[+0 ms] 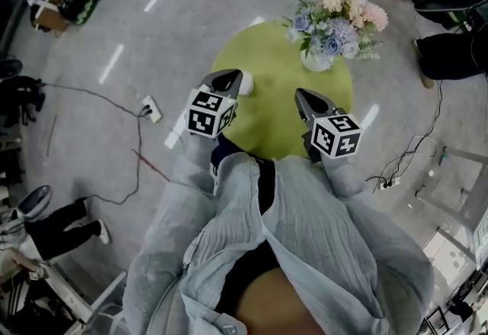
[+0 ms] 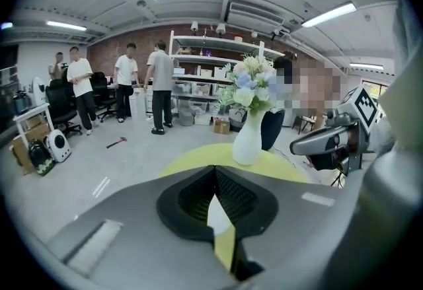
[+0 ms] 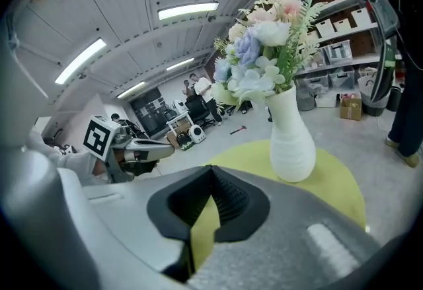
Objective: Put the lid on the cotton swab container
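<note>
Head view shows the person standing over a round yellow-green table point(image 1: 267, 51) at the upper centre of the frame, with the left gripper point(image 1: 226, 78) and the right gripper point(image 1: 309, 99) held side by side above its near edge, both aimed forward, most likely a ready stance before any reach is made. Each gripper's own view shows its jaws drawn together at the tips with nothing pinched between them: past the left gripper point(image 2: 213, 171) a narrow gap lower down reveals only a sliver of white over the yellow tabletop, and past the right gripper point(image 3: 211, 171) only yellow tabletop. That white sliver seems to match a small white object point(image 1: 246, 83) lying on the table just beside the left gripper's tip in the head view. I take it to be the cotton swab container or its lid, but it is too small and too hidden to tell which, and no second piece can be made out. A white vase point(image 1: 316, 60) of flowers point(image 1: 339, 17) stands toward the table's upper right, well apart from the white object and so unlikely to hinder a reach. As I judge it, the lidding has not begun, and the jaws would have to part before anything can be picked up
</note>
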The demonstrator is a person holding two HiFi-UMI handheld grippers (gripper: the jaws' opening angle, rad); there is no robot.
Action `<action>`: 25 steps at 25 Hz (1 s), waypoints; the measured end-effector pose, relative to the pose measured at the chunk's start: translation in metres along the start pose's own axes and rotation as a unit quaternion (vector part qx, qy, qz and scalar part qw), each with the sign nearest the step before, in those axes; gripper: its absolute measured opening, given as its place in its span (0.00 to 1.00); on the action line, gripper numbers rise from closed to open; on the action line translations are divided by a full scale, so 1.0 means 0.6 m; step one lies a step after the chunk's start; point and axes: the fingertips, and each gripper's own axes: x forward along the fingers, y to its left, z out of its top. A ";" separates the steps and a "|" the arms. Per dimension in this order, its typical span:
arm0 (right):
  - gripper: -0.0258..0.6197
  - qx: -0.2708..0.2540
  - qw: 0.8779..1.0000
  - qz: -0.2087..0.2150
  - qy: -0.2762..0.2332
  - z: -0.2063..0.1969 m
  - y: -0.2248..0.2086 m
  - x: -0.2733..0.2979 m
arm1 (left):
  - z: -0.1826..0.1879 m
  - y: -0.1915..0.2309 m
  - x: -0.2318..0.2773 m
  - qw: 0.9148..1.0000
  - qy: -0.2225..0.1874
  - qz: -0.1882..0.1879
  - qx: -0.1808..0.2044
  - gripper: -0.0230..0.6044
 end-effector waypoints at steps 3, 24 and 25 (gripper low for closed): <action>0.04 -0.010 1.000 0.004 -0.002 0.016 -0.004 0.000 | 0.013 0.012 -0.028 0.999 -0.030 0.028 -0.025 0.07; 0.04 -0.128 0.989 0.069 -0.005 0.066 0.050 0.030 | -0.078 0.021 -0.180 0.970 -0.128 0.143 -0.153 0.07; 0.04 -0.132 0.989 0.068 -0.004 0.065 0.051 0.029 | -0.080 0.019 -0.180 0.969 -0.127 0.142 -0.154 0.07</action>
